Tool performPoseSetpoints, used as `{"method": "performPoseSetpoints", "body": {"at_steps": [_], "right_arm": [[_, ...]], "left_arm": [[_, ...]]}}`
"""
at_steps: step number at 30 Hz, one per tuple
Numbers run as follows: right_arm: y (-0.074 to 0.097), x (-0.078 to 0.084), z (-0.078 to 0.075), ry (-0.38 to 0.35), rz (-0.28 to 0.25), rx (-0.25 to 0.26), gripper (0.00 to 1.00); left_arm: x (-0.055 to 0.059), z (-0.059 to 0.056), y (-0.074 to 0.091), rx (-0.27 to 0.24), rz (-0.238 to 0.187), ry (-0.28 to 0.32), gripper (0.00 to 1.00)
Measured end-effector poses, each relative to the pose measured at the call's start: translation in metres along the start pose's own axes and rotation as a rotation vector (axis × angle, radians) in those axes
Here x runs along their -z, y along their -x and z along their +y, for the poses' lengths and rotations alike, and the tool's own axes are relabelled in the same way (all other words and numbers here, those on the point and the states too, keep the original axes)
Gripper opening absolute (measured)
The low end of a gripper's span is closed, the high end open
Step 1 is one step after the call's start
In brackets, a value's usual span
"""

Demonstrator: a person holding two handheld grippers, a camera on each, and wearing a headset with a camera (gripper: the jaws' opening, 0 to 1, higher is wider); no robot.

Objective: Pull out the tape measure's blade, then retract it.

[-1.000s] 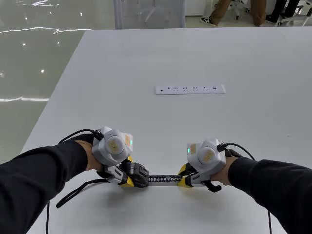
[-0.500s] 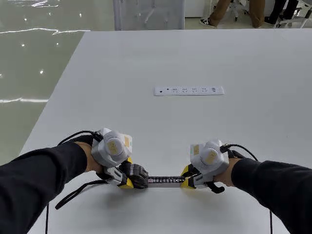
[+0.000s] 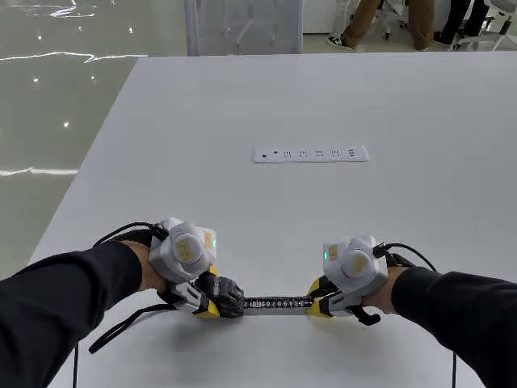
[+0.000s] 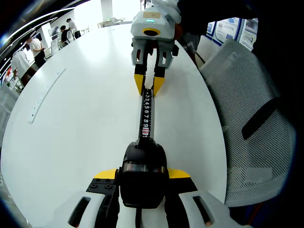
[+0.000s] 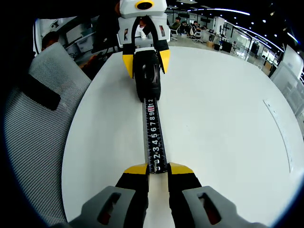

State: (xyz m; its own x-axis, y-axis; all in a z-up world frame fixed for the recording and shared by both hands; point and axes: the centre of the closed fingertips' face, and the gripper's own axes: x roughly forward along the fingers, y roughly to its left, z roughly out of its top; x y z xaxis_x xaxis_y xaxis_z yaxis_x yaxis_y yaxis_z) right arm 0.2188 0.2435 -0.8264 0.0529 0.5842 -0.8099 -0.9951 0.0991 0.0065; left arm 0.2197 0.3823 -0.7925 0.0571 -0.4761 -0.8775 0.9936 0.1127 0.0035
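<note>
The left hand-held gripper (image 3: 212,305) sits at the near left of the white surface (image 3: 242,105). Its yellow-tipped jaws are clamped on the black case of the tape measure (image 4: 142,171). In the left gripper view the case stands upright between the two jaws, with one yellow tip showing at each side of it.

A short length of blade (image 5: 156,137) runs out of the case toward the right. It lies flat along the surface with its printed numbers facing up.

The right hand-held gripper (image 3: 317,307) is at the near right, its jaws pressed together on the blade's free end. In the right gripper view the blade ends between the two yellow tips. The two hand-held grippers face each other along the blade, one at each end of it.

A white power strip (image 3: 310,153) lies farther back, about mid-surface and well apart from both. A black cable (image 3: 121,323) trails off the near left edge. A chair (image 4: 251,118) with a grey mesh back stands just beside the near edge of the surface.
</note>
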Motion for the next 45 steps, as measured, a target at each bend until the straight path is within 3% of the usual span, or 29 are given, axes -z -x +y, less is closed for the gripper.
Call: {"method": "performPoseSetpoints", "body": {"at_steps": [45], "right_arm": [[0.018,0.024,-0.002,-0.030,0.012,0.006,0.11]], "left_arm": [[0.000,0.000,0.000,-0.003,0.001,0.002,0.33]]}}
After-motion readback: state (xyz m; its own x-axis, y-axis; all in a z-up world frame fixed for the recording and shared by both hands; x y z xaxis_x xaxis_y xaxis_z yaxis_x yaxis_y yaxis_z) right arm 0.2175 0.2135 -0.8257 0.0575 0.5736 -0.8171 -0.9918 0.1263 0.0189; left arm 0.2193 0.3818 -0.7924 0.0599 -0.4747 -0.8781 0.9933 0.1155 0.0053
